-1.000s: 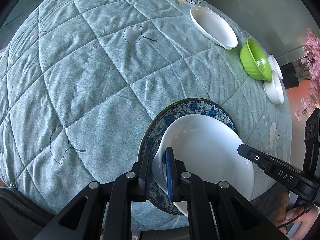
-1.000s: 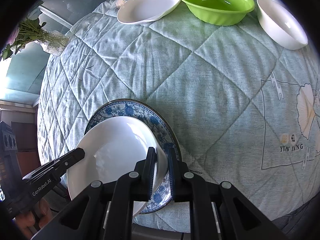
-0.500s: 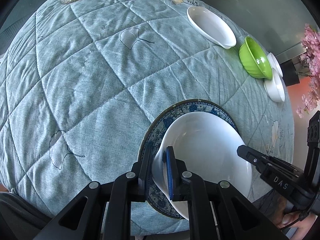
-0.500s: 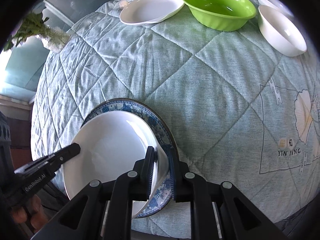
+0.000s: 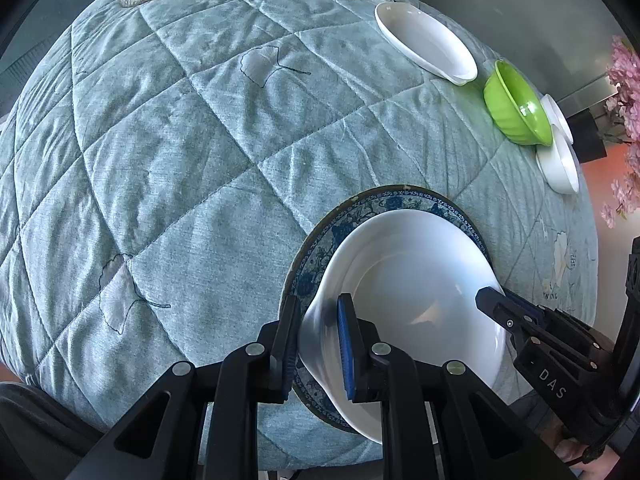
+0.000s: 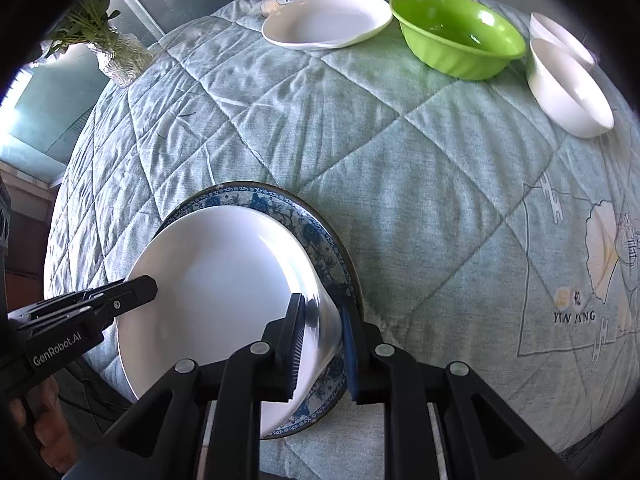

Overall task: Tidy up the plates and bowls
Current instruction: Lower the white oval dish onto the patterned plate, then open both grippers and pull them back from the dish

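Note:
A white deep plate [image 5: 416,292] lies on a blue patterned plate [image 5: 360,210] at the near edge of the quilted table. My left gripper [image 5: 318,344] straddles the white plate's left rim, jaws slightly apart around it. My right gripper [image 6: 322,344] straddles its right rim [image 6: 316,312] the same way, and it also shows in the left wrist view [image 5: 520,320]. The blue plate shows in the right wrist view [image 6: 280,200]. At the far side stand another white plate [image 6: 326,20], a green bowl [image 6: 460,36] and two white bowls [image 6: 568,88].
A glass vase with greens [image 6: 116,56] stands at the far left edge. Pink flowers [image 5: 626,80] hang beyond the table's right side. The teal quilted cloth [image 5: 180,160] covers the round table.
Both grippers' jaws have widened a little around the white plate's rim. The white plate now lies lower on the blue plate, and both cameras have drawn slightly back.

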`<state>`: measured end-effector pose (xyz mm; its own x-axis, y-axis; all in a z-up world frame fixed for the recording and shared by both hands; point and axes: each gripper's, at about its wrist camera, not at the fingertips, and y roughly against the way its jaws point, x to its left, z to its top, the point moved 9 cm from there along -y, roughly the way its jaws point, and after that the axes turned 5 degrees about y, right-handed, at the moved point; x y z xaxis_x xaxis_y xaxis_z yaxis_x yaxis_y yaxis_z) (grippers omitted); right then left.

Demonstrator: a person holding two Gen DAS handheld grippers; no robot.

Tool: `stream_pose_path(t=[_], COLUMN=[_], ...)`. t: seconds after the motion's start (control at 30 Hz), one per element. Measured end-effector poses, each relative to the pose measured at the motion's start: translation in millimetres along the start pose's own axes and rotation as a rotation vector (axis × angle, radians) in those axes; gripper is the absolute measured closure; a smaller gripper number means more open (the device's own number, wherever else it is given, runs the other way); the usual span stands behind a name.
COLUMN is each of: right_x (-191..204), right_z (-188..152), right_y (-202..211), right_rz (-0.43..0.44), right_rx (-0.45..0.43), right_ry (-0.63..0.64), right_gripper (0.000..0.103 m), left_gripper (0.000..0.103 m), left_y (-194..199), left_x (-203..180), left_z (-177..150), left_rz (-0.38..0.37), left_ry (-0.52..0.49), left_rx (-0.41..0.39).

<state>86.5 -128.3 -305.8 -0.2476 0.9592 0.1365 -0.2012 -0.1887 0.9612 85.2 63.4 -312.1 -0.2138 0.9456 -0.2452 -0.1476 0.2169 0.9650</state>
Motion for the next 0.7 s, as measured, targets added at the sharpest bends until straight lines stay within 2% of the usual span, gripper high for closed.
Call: stream_pose_path(t=[0.37, 0.7], right_x=[-1.4, -0.8], right_z=[-1.8, -2.4], right_y=[2.1, 12.6], right_rz=[0.000, -0.004], right_rx=[0.001, -0.033], right_ry=[0.008, 0.038], right_gripper=[0.084, 0.081], left_gripper=[0.087, 0.087], left_y=[0.5, 18.9], left_x=[-6.8, -5.3], left_z=[-7.1, -5.1], left_rz=[0.004, -0.045], left_ry=[0.010, 0.004], left_rx=[0.003, -0.036])
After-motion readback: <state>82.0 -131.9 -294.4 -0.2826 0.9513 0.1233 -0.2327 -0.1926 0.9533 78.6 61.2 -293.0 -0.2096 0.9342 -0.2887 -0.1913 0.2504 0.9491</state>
